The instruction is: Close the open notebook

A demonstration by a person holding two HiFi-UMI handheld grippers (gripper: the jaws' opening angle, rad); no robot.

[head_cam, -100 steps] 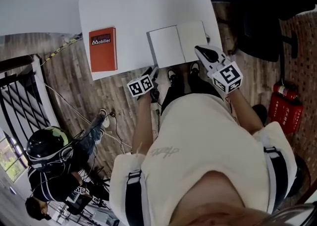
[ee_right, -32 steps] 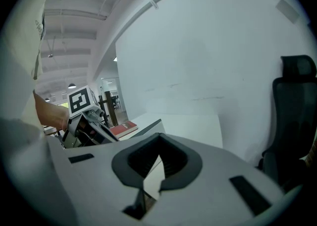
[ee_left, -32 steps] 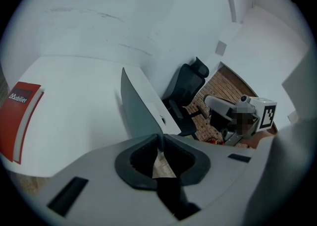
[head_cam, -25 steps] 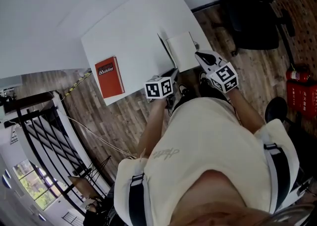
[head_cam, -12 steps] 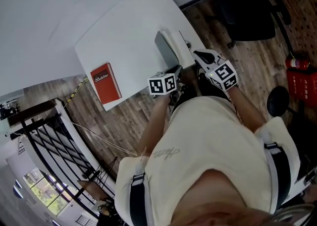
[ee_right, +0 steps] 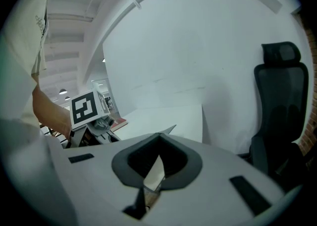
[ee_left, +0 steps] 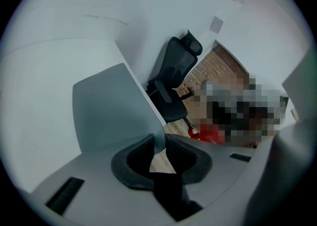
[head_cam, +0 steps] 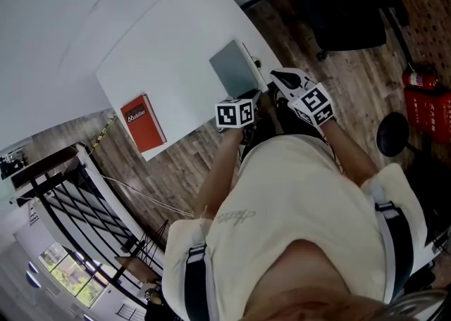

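The thin notebook with a grey-green cover [head_cam: 235,67] lay closed and flat at the near edge of the white desk [head_cam: 162,45]. My left gripper [ee_left: 158,138] sat at its near corner, about 5 o'clock from its middle, with the jaws nearly together and that cover corner pinched between them. My right gripper [ee_right: 158,137] hovered just beside the desk, at 3 o'clock of the notebook, its jaws closed on nothing. A red softcover book [head_cam: 143,122] lay at 8 o'clock, well apart.
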